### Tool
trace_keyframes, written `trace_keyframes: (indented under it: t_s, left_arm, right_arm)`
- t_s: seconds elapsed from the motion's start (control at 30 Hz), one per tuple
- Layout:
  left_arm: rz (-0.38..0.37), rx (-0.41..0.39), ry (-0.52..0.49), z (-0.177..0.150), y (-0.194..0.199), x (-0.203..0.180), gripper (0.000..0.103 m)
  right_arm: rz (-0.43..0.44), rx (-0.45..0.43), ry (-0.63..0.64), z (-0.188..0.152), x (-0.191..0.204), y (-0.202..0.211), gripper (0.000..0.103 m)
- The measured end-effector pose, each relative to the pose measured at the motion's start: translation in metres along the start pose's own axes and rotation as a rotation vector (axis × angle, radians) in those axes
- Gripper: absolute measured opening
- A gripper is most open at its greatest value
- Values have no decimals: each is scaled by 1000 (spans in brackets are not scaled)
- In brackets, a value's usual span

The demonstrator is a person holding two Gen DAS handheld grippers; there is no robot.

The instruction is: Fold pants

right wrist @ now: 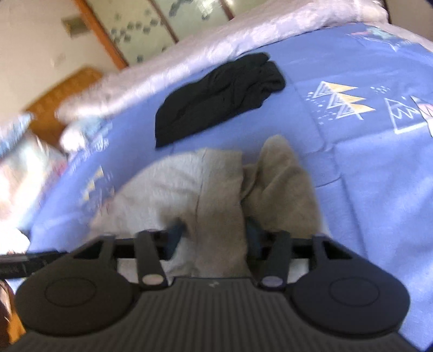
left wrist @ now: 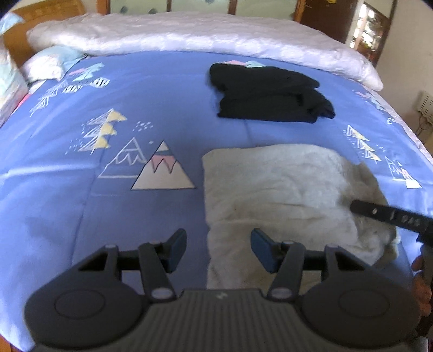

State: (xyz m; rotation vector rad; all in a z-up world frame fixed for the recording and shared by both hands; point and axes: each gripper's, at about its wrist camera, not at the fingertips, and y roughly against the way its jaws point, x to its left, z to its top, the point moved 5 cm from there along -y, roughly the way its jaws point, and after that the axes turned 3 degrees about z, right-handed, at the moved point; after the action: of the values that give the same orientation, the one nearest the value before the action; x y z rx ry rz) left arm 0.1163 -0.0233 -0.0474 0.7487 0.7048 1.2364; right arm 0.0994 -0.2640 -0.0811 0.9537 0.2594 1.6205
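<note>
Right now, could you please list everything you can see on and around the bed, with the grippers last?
light pants: one, cream and beige, fleecy, partly folded at the near edge of the bed.
dark garment: one, black, folded, farther up the bed beyond the light pants.
bedspread: one, blue with mountain and tree prints, covering the bed.
quilt: one, white, bunched along the far side of the bed.
pillow: one, pale patterned, at the far left corner.
headboard: one, brown wood, behind the pillow.
left gripper: one, black with blue pads, open, empty, over the left edge of the light pants.
right gripper: one, black, jaws around a fold of the light pants.
</note>
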Motion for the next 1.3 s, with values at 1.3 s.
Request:
trace_keyframes:
  t_s: [1.3]
  left_arm:
    - [81,36,-131,-23,-23,-25,78]
  right_arm:
    - [-169,-233,55,4,-23,74,44]
